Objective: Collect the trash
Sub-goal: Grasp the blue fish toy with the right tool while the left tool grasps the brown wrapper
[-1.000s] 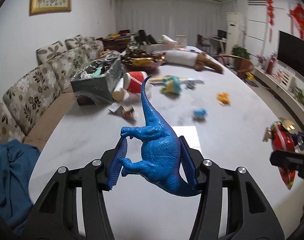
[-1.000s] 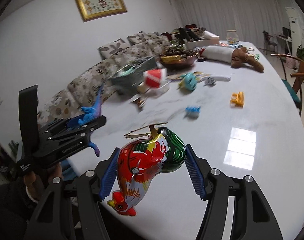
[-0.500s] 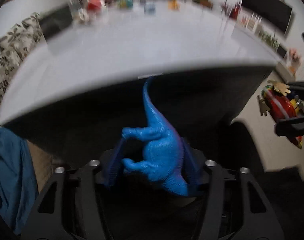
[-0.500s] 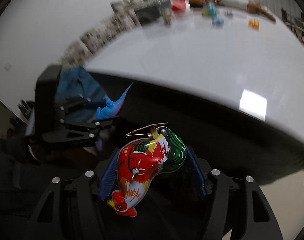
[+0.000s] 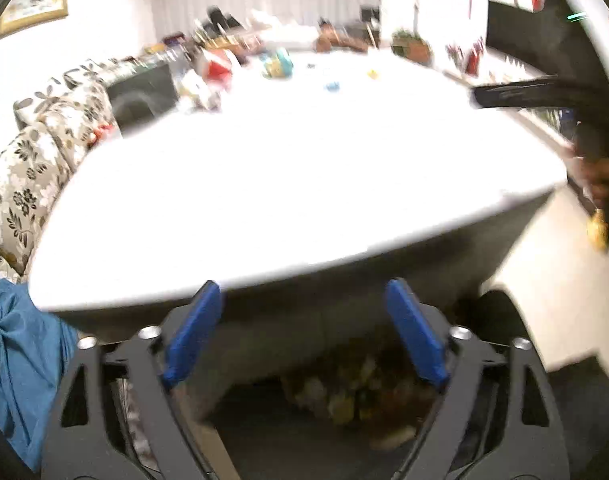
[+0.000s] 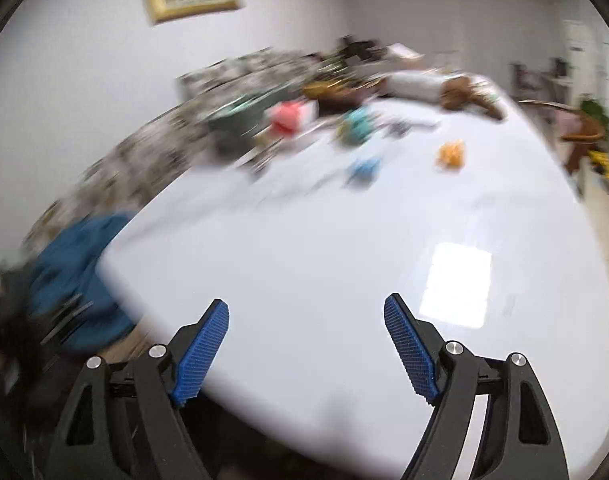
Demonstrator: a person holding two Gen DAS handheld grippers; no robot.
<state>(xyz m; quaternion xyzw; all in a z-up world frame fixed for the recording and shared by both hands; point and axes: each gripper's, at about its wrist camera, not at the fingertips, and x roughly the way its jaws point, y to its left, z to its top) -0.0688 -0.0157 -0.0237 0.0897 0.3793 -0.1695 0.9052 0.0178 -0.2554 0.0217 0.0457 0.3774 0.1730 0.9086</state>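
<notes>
Your left tool is opening, its ribbed blue pads empty below the glossy white counter edge. Your right tool gapes empty over the counter.

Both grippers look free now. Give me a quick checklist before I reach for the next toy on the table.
1. Left gripper empty: ok, jaws opening, nothing between them.
2. Right gripper empty: ok, jaws wide.
3. Bin below table edge: cannot tell, blurred clutter only.
4. Toys remaining: not ok, orange toy and blue toy lie on the table.
5. Near table clear for approach: ok.
6. Image sharpness: not ok, both views blurred.
</notes>
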